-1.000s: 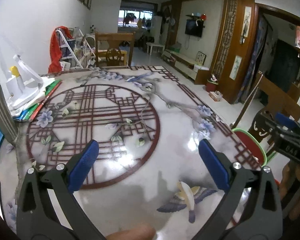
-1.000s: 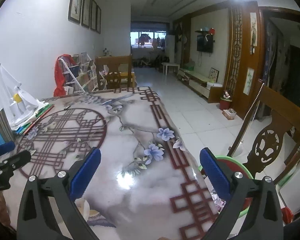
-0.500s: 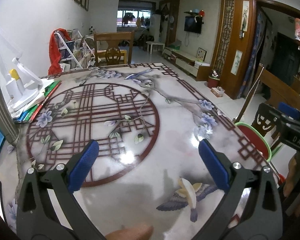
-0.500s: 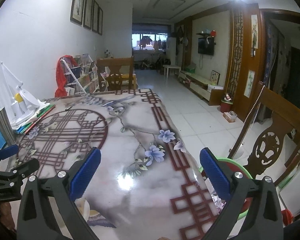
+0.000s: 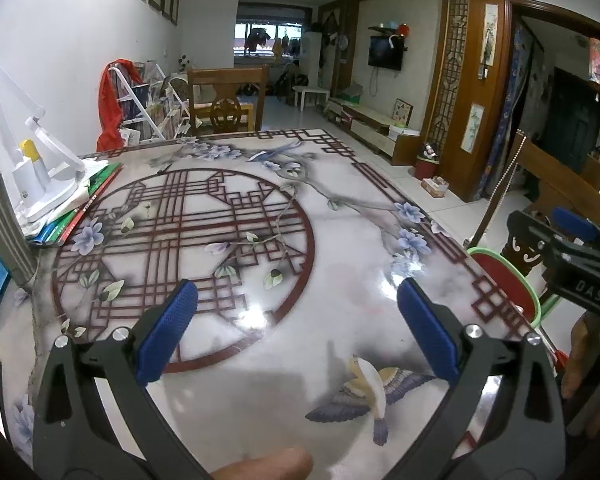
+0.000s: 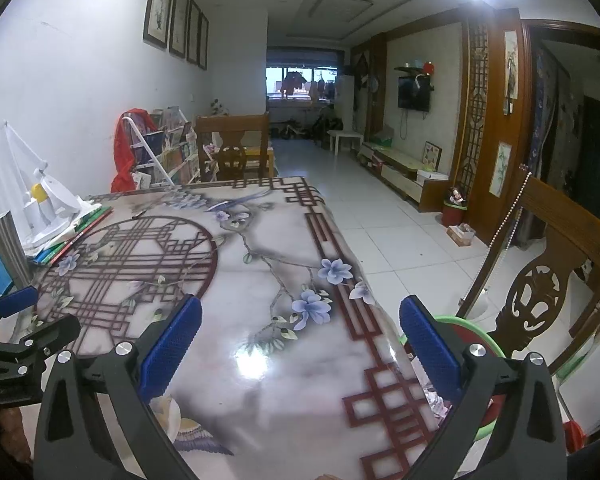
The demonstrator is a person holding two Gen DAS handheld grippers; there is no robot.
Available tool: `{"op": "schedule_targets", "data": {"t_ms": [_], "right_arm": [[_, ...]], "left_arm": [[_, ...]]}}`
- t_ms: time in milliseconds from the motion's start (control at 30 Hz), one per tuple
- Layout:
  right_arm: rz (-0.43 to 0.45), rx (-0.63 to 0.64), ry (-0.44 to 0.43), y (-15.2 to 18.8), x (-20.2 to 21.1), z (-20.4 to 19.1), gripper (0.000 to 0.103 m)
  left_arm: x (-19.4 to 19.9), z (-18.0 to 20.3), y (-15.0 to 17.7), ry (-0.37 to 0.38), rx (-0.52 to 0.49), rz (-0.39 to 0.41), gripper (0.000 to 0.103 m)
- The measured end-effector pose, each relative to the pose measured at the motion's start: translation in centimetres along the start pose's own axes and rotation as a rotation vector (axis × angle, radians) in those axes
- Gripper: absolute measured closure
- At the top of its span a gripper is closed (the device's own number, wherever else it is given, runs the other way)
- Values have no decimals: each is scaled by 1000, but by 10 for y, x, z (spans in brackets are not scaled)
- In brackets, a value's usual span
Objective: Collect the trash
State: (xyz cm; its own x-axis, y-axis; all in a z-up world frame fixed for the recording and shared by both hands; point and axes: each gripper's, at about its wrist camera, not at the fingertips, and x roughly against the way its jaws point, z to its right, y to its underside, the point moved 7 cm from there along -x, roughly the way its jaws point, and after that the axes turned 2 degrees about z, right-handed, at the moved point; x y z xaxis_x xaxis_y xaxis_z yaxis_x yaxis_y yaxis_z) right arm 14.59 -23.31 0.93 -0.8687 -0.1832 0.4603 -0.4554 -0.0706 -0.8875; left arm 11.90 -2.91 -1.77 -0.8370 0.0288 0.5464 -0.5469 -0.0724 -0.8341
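The left gripper (image 5: 296, 308), black-framed with blue textured pads, hangs above the glossy marble-look table (image 5: 340, 280) printed with a dark red lattice circle, flowers and birds; its jaws stand wide apart with nothing between them, and a fingertip (image 5: 268, 465) shows at the bottom edge of the left wrist view. The right gripper (image 6: 300, 322), of the same build, is likewise spread wide and empty over the table's right-hand border. Just past that edge, below the table top, sits a round red bin with a green rim (image 6: 470, 330), beside a carved wooden chair (image 6: 540, 292); pale crumpled scraps (image 6: 436, 398) seem to lie inside it, though the right finger hides most of them. At the table's far left stand a white folding desk lamp (image 5: 40, 168) on a stack of coloured books (image 5: 80, 208), with a grey ribbed holder (image 5: 2, 224) nearer. The table's middle shows only its printed pattern and glare.
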Motion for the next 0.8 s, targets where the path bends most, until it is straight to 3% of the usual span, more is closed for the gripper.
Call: {"op": "schedule_targets", "data": {"t_ms": [800], "right_arm": [[-13, 2, -6, 3, -1, 1, 7]], "left_arm": [[0, 1, 1, 2, 2, -4, 5]]}}
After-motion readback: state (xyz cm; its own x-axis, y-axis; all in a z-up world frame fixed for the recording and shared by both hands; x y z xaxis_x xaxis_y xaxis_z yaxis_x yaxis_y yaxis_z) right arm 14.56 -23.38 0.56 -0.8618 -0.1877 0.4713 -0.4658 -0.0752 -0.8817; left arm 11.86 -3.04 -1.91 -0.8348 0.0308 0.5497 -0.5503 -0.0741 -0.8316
